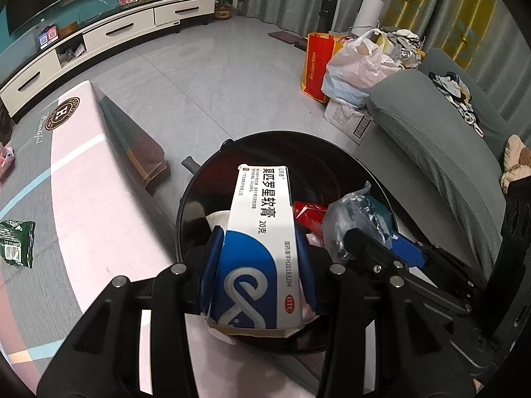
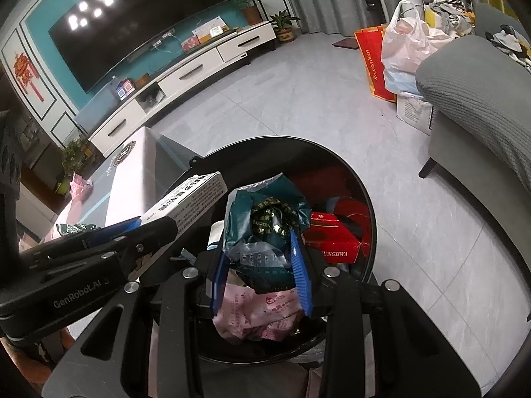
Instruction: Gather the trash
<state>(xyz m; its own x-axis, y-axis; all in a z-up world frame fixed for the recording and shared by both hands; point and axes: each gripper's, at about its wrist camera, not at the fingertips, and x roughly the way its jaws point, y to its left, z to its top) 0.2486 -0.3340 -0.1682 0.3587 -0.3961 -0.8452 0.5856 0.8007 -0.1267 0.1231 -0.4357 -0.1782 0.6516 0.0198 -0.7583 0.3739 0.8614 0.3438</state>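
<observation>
My left gripper (image 1: pixel 257 265) is shut on a white and blue medicine box (image 1: pixel 262 232) and holds it over the round black trash bin (image 1: pixel 361 169). The box also shows in the right wrist view (image 2: pixel 189 199). My right gripper (image 2: pixel 262 275) is shut on a crumpled green and clear wrapper (image 2: pixel 265 222) above the same bin (image 2: pixel 361 185). Inside the bin lie a red carton (image 2: pixel 335 242) and a pink printed bag (image 2: pixel 262 311). The right gripper shows in the left wrist view (image 1: pixel 381 252) with the wrapper (image 1: pixel 358 215).
A low table with a pink and grey cloth (image 1: pixel 86 199) stands left of the bin; a green snack packet (image 1: pixel 16 242) lies on it. A grey sofa (image 1: pixel 441 146) is to the right. Bags (image 1: pixel 351 63) sit on the floor beyond. A TV cabinet (image 1: pixel 99 39) lines the far wall.
</observation>
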